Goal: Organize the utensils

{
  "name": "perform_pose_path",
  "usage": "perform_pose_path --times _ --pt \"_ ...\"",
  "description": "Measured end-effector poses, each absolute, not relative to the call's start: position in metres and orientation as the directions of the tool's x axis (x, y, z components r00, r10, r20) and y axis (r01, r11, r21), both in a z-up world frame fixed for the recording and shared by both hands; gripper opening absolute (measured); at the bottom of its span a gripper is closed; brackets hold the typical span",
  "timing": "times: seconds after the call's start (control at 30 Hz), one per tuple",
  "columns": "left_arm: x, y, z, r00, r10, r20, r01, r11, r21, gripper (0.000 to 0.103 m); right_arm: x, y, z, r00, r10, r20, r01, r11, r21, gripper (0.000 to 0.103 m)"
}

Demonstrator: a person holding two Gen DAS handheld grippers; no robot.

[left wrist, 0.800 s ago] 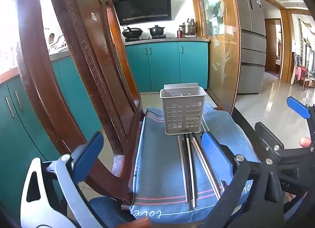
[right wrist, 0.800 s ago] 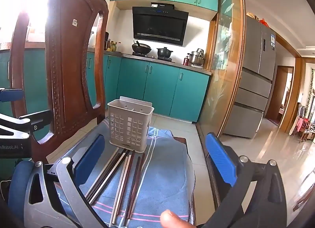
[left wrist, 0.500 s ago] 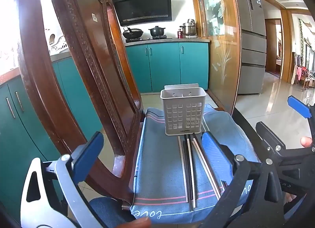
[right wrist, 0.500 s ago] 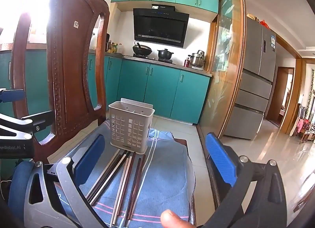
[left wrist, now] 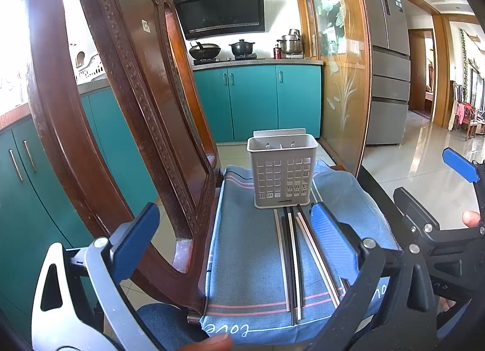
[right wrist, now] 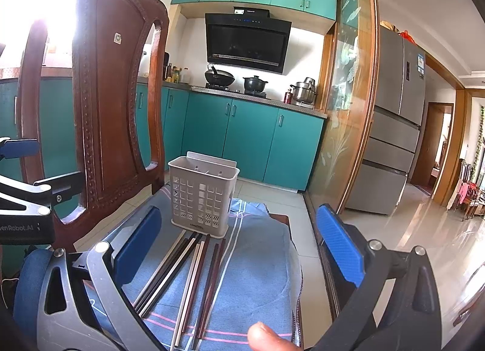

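Note:
A grey perforated utensil holder stands upright on a blue cloth over a chair seat; it also shows in the right wrist view. Several chopsticks, white, black and dark red, lie side by side on the cloth in front of the holder, also seen in the right wrist view. My left gripper is open and empty, above the cloth's near left part. My right gripper is open and empty, above the chopsticks; it shows at the right of the left wrist view.
The carved wooden chair back rises close on the left, also in the right wrist view. A glass sliding door stands right of the chair. Teal kitchen cabinets and a fridge are behind. Tiled floor lies to the right.
Both grippers have shifted very slightly; the holder and chopsticks sit a touch differently in view. Both stay open and nothing was grasped.

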State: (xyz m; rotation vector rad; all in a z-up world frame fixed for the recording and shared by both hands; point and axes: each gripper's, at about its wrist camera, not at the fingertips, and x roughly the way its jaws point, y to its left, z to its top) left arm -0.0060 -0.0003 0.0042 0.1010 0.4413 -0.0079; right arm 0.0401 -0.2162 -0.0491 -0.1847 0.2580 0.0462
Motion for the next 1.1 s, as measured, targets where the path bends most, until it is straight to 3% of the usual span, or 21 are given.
perform_pose_path --times 1.1 --pt "-0.0062 -0.0032 0.0062 0.908 0.009 -0.419 0.040 0.993 0.109 0.100 0.0391 -0.2180 -0.0479 0.969 0.021 -0.247 -0.065 0.983 -0.171 0.100"
